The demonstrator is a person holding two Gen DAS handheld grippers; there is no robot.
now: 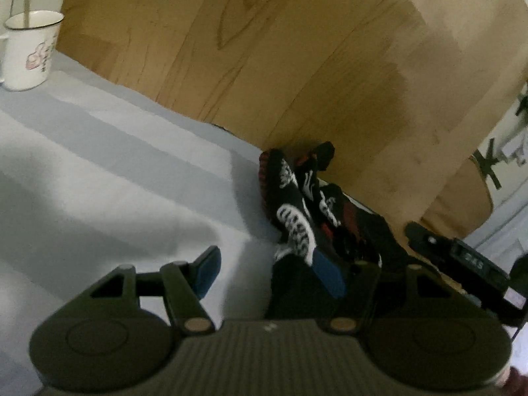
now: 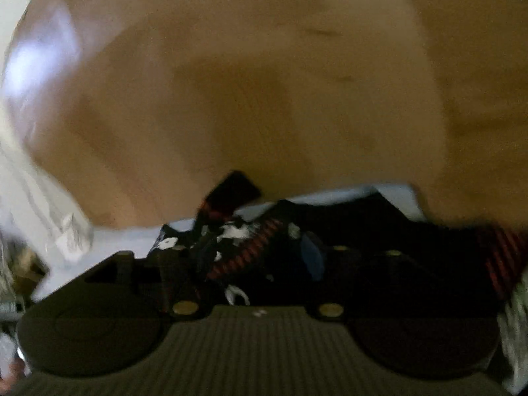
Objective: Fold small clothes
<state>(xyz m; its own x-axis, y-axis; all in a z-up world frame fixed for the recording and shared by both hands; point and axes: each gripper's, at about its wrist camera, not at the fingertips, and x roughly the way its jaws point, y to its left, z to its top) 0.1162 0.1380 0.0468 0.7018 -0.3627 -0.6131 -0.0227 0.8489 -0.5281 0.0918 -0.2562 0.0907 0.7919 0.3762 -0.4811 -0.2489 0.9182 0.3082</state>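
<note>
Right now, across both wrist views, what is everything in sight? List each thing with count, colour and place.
Small garment: one, black with red stripes and white print, bunched at the far edge of the sheet.
Sheet: one, pale blue-grey, covering the work surface.
Mug: one, white with a dark rim and pink print, far left on the sheet; a stick stands in it.
Wood floor: tan, beyond the sheet's edge.
Black device: one, at the right; blurred, so unclear what it is.
Left gripper: black with blue pads; jaws wide apart, one pad against the garment.
Right gripper: black; blurred, down in the garment, jaw state unclear.
</note>
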